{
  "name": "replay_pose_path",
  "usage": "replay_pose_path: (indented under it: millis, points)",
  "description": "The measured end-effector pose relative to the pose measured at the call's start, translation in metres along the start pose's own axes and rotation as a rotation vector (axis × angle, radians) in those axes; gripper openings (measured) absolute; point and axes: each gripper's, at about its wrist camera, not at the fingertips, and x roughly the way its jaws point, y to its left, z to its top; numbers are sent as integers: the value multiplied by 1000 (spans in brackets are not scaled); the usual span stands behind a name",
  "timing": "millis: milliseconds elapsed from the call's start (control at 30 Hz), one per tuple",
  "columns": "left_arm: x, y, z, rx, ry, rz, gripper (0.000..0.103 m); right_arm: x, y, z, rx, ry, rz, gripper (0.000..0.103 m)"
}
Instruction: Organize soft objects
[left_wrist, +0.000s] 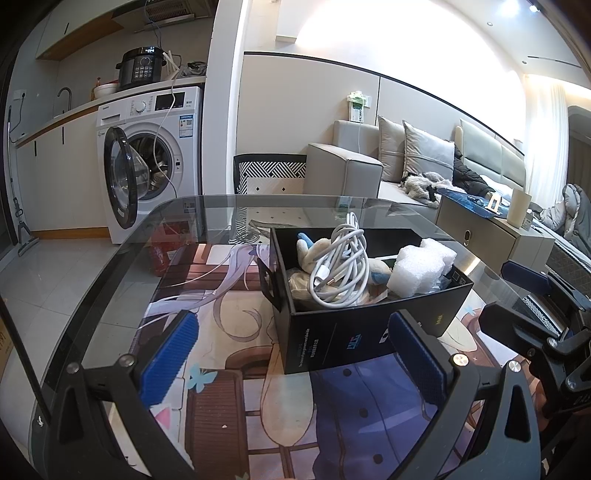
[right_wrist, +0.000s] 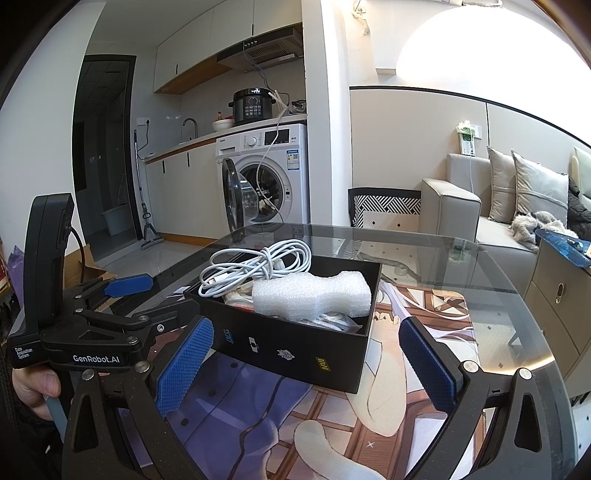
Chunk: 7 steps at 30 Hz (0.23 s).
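Left gripper (left_wrist: 293, 363): blue-padded fingers spread wide, nothing between them, touching nothing. Black open-topped cardboard box (left_wrist: 369, 332) just ahead of the tips, nearer the right finger.

Right gripper (right_wrist: 308, 363): fingers likewise wide apart and empty; same box (right_wrist: 295, 350) just ahead, between the two tips but clear of both.

Inside box: coiled white charging cable (left_wrist: 341, 266) piled on top, white foam block (left_wrist: 419, 267) toward the right-finger side, white-and-blue plush toy (left_wrist: 308, 247) partly buried under the cable. In right wrist view, cable (right_wrist: 255, 271) at the far left, foam block (right_wrist: 314, 297) lying across the middle; plush not made out there.

Underneath: printed anime-illustration mat (left_wrist: 229, 369) on round glass table (left_wrist: 110, 280), tiled floor showing through.

Beyond the tips: white front-loading washing machine (left_wrist: 147, 162) far left, door open; grey fabric sofa (left_wrist: 369, 170) with cushions far right.

Left gripper also in right wrist view (right_wrist: 147, 299), beside the left finger, near the box's corner, held apart.
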Motion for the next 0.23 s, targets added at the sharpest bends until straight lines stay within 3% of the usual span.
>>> replay_pose_path:
  millis: [233]
  points:
    - [-2, 2, 1, -8, -4, -1, 103, 0, 0, 0, 0, 0, 0, 102]
